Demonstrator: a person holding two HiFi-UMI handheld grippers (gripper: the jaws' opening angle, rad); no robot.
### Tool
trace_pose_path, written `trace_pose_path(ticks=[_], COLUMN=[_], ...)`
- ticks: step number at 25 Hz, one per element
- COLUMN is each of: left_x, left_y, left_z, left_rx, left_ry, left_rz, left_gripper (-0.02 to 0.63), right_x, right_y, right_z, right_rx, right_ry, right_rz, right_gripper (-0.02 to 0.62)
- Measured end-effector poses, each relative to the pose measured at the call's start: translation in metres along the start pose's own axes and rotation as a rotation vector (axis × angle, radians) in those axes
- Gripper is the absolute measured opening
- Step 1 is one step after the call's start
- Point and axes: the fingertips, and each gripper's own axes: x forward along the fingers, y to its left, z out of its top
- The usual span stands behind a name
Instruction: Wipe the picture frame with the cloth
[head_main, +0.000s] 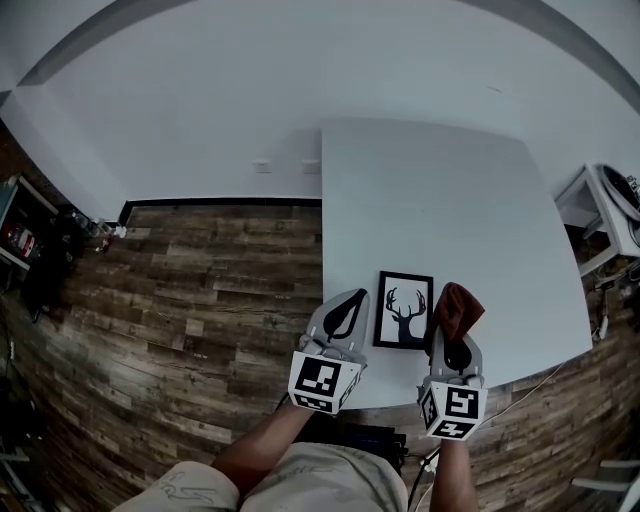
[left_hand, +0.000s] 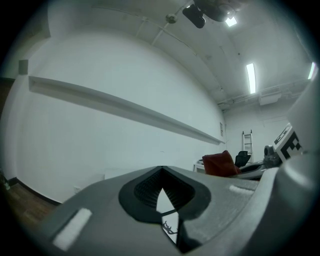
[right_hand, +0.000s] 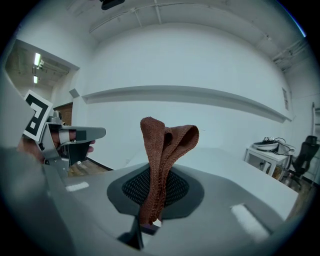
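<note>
Right now we hold the left gripper (head_main: 357, 296) and the right gripper (head_main: 453, 335) low over the near end of the white counter (head_main: 440, 200), with the picture frame (head_main: 404, 310) lying flat between them. The frame, black-edged around a deer-antler print, sits close to the counter's 6 o'clock edge with its long sides running toward 12 o'clock.

Our left gripper is at the frame's 9 o'clock, just beside it and apart from it. It rides right along the counter's 9 o'clock edge, where the wooden floor (head_main: 200, 290) begins. In the left gripper view its jaws meet at the tips with nothing caught between them, and a sliver of the antler print shows through the hollow below the tips.

Our right gripper is at the frame's 3 o'clock, its jaws pinched on a rust-brown cloth (head_main: 459, 306). In the right gripper view the knit cloth stands up out of the jaws in a folded loop. From the head view we cannot tell whether the cloth touches the frame's 3 o'clock edge.

From the frame toward 12 o'clock, the counter spreads as one wide white stretch up to the wall. Well apart at 3 o'clock stands a small white side table (head_main: 600, 215).
</note>
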Motion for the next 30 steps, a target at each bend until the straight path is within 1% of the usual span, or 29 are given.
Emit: trace_pose_path(ticks=[6,12,18,22,26,30], left_x=[0.011,0.018,0.017,0.014,0.010,0.005], left_y=[0.002,0.003,0.005,0.007,0.010,0.013], left_z=[-0.007,-0.015,-0.017,-0.017,-0.020,-0.024], left_rx=[0.001,0.012,0.016,0.011,0.009,0.005], left_ry=[0.014,0.032,0.032,0.034,0.036,0.039], left_rz=[0.034,0.073,0.094,0.113,0.128,0.143], left_gripper=[0.000,0.000,0.000,0.000,0.000,0.000], right_x=[0.016,0.040,0.069,0.087,0.106,0.127], right_y=[-0.001,-0.009,-0.006,0.003,0.013,0.021], right_z=[-0.008,-0.021,-0.036,-0.045,-0.063,-0.080], right_rx=[-0.072,-0.208,-0.427,-0.612,-0.799,-0.937], right_ry=[0.035,0.093,0.158,0.192,0.234,0.273], right_rz=[0.059,0.118,0.165,0.200,0.240,0.272], right_gripper=[0.060,0.060,0.060,0.060,0.060,0.060])
